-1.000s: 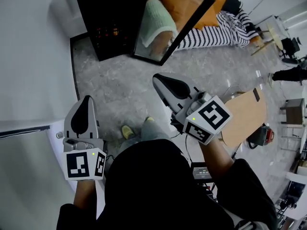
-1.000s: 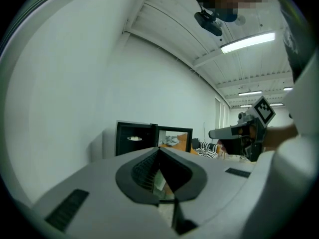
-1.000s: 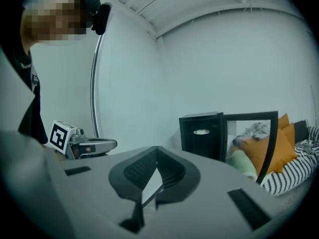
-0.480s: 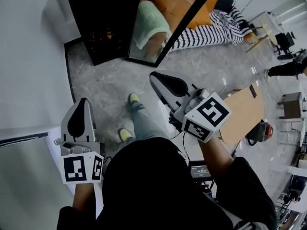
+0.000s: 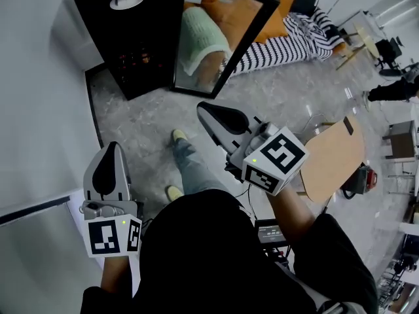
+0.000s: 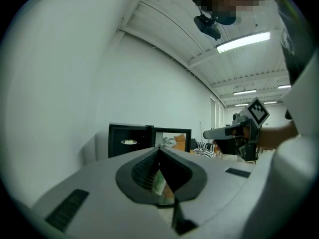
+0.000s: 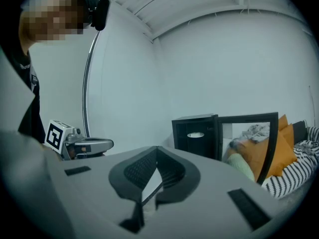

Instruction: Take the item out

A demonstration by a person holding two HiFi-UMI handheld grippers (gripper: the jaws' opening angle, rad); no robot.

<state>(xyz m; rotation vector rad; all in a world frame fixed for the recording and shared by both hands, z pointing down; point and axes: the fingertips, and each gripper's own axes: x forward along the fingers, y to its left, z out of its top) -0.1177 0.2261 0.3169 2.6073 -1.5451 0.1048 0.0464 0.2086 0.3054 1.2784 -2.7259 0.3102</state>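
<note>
Head view downward, gripper views share cabinet (image 5: 141, 44)

The right gripper's (image 7: 157, 156) jaws sit together at 6 o'clock. A black cabinet (image 7: 195, 136), glass door (image 7: 249, 138) open, stands at 3 o'clock, and the left gripper (image 7: 89, 146) at 9.

The cabinet (image 5: 131, 38) stands ahead of you against the wall (image 5: 39, 110) on your left, its door (image 5: 216, 38) swung open to its right. Behind the door and further right is the sofa (image 5: 275, 12), with a blanket (image 5: 291, 39) on it. A board (image 5: 334, 159) lies off to your right. Your left gripper (image 5: 112, 148) is beside the wall. Your right gripper (image 5: 204, 108) points toward the door, short of it.
</note>
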